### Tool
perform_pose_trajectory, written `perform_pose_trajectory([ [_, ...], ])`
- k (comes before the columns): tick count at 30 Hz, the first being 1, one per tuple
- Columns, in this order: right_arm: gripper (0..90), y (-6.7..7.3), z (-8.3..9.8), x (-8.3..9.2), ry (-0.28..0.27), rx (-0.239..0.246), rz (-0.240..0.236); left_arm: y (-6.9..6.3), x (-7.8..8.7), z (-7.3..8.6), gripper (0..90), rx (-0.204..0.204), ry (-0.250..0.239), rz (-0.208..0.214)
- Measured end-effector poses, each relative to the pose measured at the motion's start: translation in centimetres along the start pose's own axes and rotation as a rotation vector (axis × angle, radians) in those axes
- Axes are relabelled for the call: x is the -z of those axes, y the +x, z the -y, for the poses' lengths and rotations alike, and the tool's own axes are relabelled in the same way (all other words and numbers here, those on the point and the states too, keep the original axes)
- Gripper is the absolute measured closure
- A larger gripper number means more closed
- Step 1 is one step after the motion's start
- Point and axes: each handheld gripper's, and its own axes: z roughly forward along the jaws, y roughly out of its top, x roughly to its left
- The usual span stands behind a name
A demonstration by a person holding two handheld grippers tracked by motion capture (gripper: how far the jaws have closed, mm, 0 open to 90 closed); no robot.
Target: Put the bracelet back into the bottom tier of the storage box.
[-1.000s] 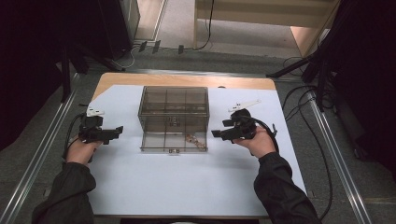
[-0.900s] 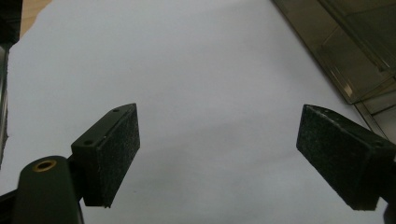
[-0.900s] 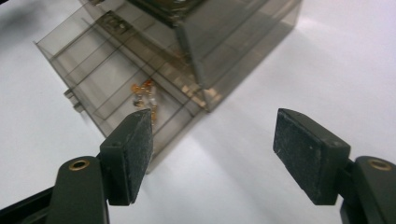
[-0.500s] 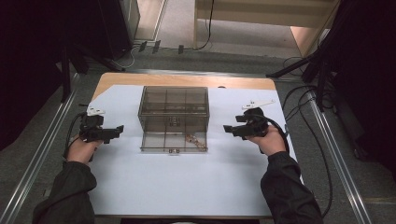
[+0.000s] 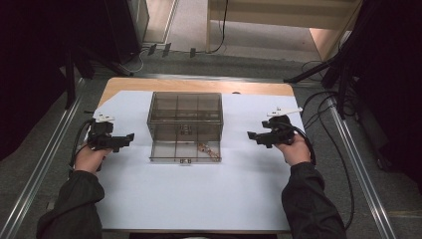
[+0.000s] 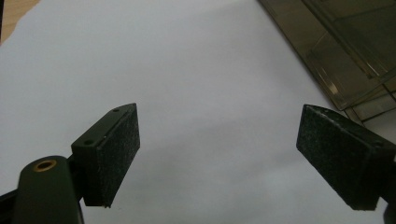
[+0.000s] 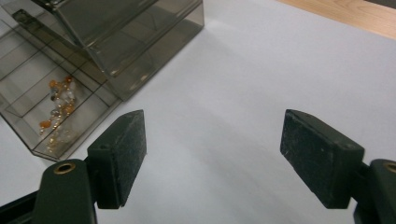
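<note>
A smoky clear plastic drawer box (image 5: 184, 116) stands at the middle of the white table cover. Its bottom drawer (image 5: 185, 151) is pulled out toward me, split into compartments. A string of orange and pale beads (image 5: 206, 150) lies in the drawer's right compartment, also seen as beads (image 7: 58, 106) in the right gripper view. My left gripper (image 5: 130, 136) is open left of the box, nothing between its pads (image 6: 116, 149). My right gripper (image 5: 250, 135) is open right of the box, its pads (image 7: 125, 151) empty.
The white sheet (image 5: 199, 194) covers a wooden table (image 5: 189, 85) whose far edge shows bare. Cables (image 5: 328, 119) trail off the right side onto the floor. Metal rails (image 5: 40, 164) run along both sides of the table.
My right hand and gripper have drawn back to the right, away from the box. The left gripper has stayed in place.
</note>
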Motion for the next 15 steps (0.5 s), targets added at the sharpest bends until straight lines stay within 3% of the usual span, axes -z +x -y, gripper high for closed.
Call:
perform_pose_trajectory([
  [15, 23.4, -0.42, 0.19, -0.45, 0.021, -0.003, 0.02, -0.12, -0.18, -0.21, 14.6, -0.003, -0.009, -0.004],
])
